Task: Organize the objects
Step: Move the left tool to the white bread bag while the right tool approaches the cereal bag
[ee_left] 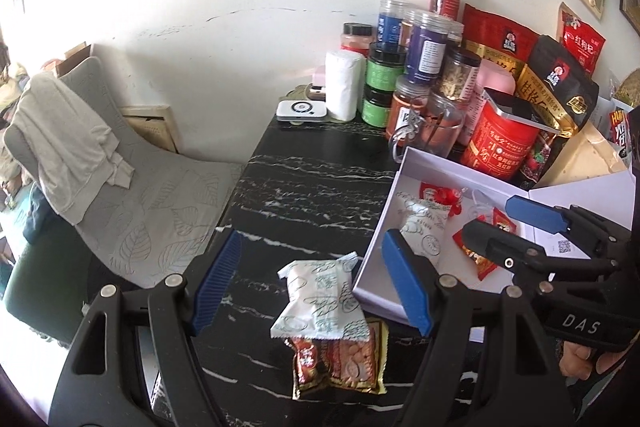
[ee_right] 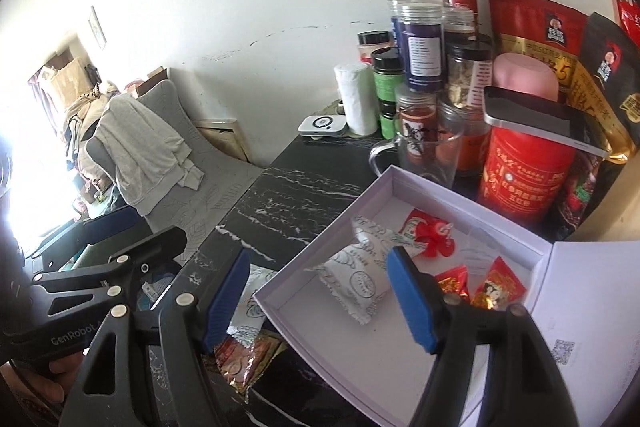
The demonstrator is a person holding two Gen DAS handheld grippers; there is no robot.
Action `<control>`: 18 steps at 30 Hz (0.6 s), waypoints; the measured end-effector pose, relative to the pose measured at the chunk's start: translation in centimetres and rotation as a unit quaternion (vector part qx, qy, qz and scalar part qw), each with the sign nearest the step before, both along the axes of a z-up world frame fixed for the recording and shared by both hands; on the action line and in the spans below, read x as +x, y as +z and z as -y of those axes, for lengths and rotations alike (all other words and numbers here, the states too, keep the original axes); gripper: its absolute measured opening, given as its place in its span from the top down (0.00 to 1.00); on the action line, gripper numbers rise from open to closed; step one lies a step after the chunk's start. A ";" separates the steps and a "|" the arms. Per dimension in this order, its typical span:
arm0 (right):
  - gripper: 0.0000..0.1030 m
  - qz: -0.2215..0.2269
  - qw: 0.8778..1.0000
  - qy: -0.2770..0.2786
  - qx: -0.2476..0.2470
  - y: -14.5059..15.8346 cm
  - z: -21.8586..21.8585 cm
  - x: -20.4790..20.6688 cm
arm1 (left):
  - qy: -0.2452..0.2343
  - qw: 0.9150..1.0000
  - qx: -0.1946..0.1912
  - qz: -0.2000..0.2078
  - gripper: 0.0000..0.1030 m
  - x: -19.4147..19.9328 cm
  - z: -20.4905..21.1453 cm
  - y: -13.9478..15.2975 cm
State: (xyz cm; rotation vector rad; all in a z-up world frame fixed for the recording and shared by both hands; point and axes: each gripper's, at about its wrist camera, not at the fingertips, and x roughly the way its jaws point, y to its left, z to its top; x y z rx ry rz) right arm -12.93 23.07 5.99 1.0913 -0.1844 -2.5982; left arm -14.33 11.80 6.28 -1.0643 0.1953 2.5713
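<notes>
White snack packet (ee_left: 320,297) flat on the black marble table (ee_left: 304,187), directly between and just ahead of the left gripper (ee_left: 312,283) fingers, untouched; jaws released, nothing grasped. Red-and-gold packet (ee_left: 340,363) tucked partly beneath that packet, nearer the gripper's base. Just right of the left gripper's right finger, the open white box (ee_left: 374,267), holding another white packet (ee_right: 352,275) and several red candies (ee_right: 496,285). Right gripper (ee_right: 320,291) poised over the box's near corner, jaws spread, gripping nothing. Farther ahead, jars (ee_left: 426,47), red tin (ee_left: 500,143), glass mug (ee_right: 424,155).
</notes>
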 end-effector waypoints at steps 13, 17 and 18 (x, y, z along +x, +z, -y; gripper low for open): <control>0.30 0.015 0.999 0.046 0.022 -1.3 3.2 1.8 | 0.025 1.000 0.006 0.014 0.29 2.5 3.5 -1.7; 0.30 0.014 0.998 0.053 0.029 -1.6 4.0 2.8 | 0.031 0.999 0.009 0.029 0.29 2.8 4.5 -2.9; 0.30 0.015 0.998 0.052 0.030 -1.7 4.1 3.1 | 0.031 0.999 0.009 0.031 0.29 2.9 4.6 -3.1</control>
